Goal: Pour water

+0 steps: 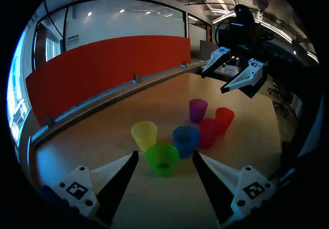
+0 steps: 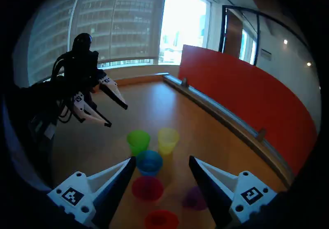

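Progress: nothing poured yet

Cups stand in a tight cluster on the table [image 1: 164, 97], all upright and none lifted: yellow cup [image 1: 144, 134], green cup [image 1: 162, 159], blue cup [image 1: 186, 140], red cup [image 1: 209, 132], orange cup [image 1: 224, 118] and purple cup [image 1: 198, 109]. Green, yellow and blue stand very close together; red and orange overlap in the left gripper view, so contact between them cannot be told. Green looks empty from above. Whether any other cup holds water is unclear.

Left gripper [image 1: 164, 152] has its jaws wide open and holds nothing; it sits low, facing the green cup, which lies just ahead of the fingertips. Right gripper [image 2: 161, 157] is likewise wide open and empty, raised above the far side of the cluster, with the blue and red cups ahead of it.

By my judgement the task is at its very start. A source cup has yet to be gripped, lifted, carried over a second cup and tipped. Which cup is meant as source cannot be told.
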The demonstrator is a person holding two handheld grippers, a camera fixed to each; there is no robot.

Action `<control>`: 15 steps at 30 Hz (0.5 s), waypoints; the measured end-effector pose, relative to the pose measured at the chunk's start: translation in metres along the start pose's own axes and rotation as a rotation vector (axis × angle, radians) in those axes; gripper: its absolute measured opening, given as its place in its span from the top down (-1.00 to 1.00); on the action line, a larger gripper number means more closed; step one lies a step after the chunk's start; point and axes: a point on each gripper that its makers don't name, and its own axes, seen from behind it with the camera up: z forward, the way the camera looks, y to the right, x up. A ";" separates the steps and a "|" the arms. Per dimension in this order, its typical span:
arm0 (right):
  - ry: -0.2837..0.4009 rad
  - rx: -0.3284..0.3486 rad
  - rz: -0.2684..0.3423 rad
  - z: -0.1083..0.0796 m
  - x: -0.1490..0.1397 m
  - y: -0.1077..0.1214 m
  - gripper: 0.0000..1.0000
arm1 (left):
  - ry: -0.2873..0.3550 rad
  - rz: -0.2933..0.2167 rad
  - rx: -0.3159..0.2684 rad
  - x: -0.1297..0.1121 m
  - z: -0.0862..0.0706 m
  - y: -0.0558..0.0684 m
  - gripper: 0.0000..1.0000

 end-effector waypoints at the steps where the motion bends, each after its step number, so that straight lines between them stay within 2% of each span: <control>1: -0.008 0.003 -0.003 0.003 -0.002 0.000 -1.00 | -0.008 0.001 -0.002 -0.003 0.002 0.000 -0.96; 15: -0.112 0.052 -0.004 0.037 -0.024 -0.009 -1.00 | -0.094 0.004 -0.046 -0.034 0.030 0.000 -0.96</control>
